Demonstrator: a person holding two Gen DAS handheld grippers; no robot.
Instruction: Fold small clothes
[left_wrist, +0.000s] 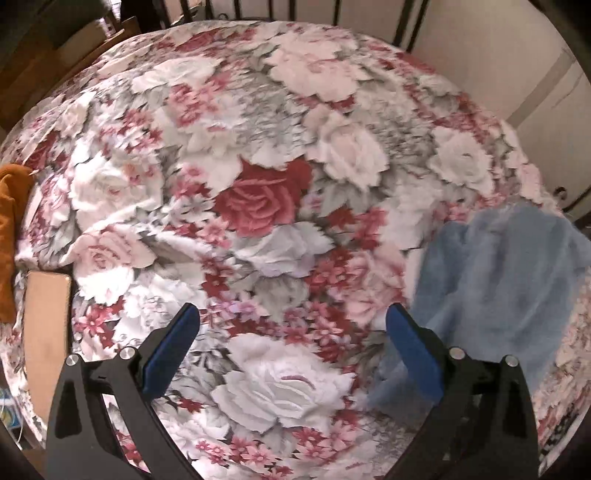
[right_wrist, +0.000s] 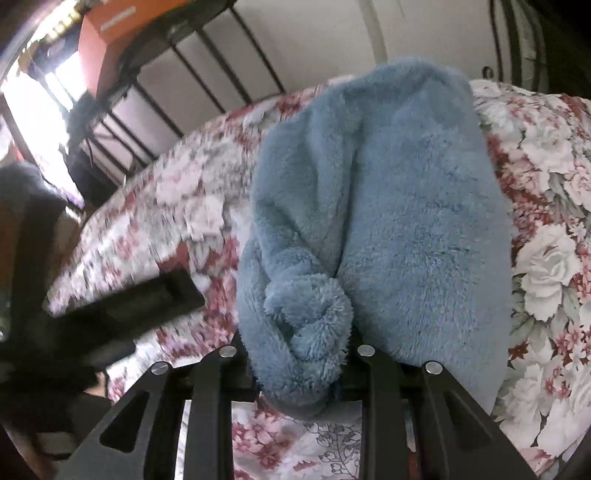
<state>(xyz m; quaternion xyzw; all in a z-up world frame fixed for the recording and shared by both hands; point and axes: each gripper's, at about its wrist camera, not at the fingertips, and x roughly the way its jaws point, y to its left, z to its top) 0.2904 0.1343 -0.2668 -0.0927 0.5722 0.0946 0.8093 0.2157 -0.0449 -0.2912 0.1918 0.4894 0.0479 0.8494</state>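
One blue fleece garment (right_wrist: 388, 206) in right tongs (right_wrist: 295, 354), left tongs (left_wrist: 291, 347) agape

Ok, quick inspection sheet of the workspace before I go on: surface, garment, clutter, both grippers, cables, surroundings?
Surface: floral bedspread, rumpled.
Job's things: fluffy blue garment, bunched, partly lying on the bedspread.
Clutter: orange-brown cloth and tan flat object at the bedspread's left edge.
Grippers: left gripper open over the bedspread, holding nothing; right gripper shut on the blue garment, fingertips buried in the pile.
Cables: nothing seen clearly.
Surroundings: black metal bed frame, pale wall, orange box.
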